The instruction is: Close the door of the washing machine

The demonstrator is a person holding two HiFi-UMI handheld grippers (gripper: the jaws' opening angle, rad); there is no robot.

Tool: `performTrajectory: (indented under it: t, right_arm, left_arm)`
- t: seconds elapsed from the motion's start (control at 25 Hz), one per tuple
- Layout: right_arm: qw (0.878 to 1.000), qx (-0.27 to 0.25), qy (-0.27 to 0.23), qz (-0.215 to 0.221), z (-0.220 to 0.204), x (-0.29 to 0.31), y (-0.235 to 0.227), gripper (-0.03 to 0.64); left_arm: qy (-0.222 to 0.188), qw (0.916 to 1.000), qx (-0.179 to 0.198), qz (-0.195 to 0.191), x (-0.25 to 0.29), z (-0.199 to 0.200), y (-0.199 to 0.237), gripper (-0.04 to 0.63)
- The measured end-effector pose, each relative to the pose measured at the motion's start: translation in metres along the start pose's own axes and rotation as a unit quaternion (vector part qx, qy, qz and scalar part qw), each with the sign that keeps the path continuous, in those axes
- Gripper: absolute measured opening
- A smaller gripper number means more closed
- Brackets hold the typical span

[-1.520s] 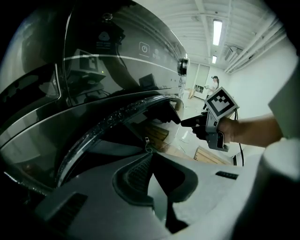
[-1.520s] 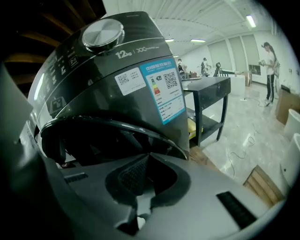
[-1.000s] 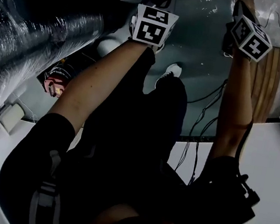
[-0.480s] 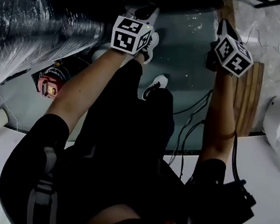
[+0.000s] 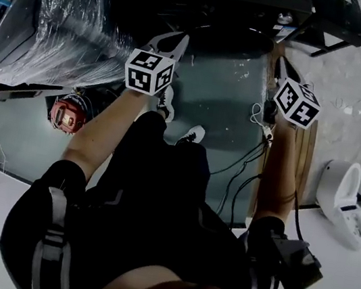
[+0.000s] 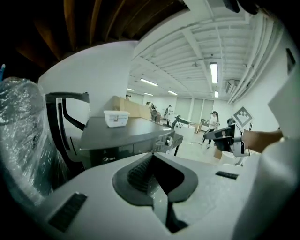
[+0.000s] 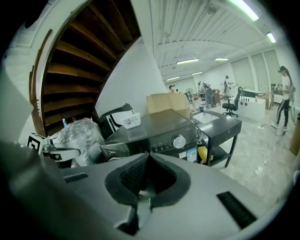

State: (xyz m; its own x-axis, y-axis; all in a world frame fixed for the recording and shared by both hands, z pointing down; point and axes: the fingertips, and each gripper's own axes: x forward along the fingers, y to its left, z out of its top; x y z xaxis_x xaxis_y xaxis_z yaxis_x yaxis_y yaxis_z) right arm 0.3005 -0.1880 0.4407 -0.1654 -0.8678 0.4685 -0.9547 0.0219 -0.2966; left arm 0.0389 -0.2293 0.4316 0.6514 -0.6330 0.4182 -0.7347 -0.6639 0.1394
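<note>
Holding both grippers out ahead at about the same height, the person stands facing the washing machine (image 7: 157, 127). Left gripper (image 6: 152, 160) has its jaws pressed together with nothing between them. Right gripper (image 7: 148, 158) likewise has its jaws together and empty. Neither gripper touches the machine. It sits straight ahead of both, dark grey, with a round knob (image 7: 179, 141) on its front panel. A small white box (image 7: 131, 121) rests on its top. The door can't be seen, because the gripper bodies cover the machine's front below the panel. A plastic-wrapped bulk (image 5: 57, 23) sits just left of the machine. A dark side table (image 7: 221, 125) stands to its right. In the head view a red device (image 5: 69, 115) lies on the floor under the left forearm, and cables (image 5: 248, 169) trail down by the right arm.
</note>
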Motion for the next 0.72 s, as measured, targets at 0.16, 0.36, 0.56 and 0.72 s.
performTrajectory:
  t: [0.16, 0.36, 0.56, 0.72]
  right_arm:
    - [0.999, -0.025, -0.024, 0.006, 0.033, -0.027, 0.038, 0.003]
    - [0.996, -0.054, -0.062, 0.019, 0.079, -0.061, 0.092, 0.003]
    - [0.991, -0.082, -0.1, 0.032, 0.119, -0.085, 0.148, 0.003]
    - [0.987, -0.095, -0.128, 0.034, 0.145, -0.1, 0.189, 0.003]
  left_arm:
    - [-0.026, 0.9996, -0.008, 0.003, -0.044, 0.04, 0.006, 0.003]
    - [-0.067, 0.9977, -0.012, 0.001, -0.096, 0.079, 0.011, 0.003]
    - [-0.107, 0.9942, 0.008, 0.008, -0.147, 0.117, 0.034, 0.003]
    - [-0.139, 0.9899, 0.023, 0.007, -0.187, 0.145, 0.055, 0.003]
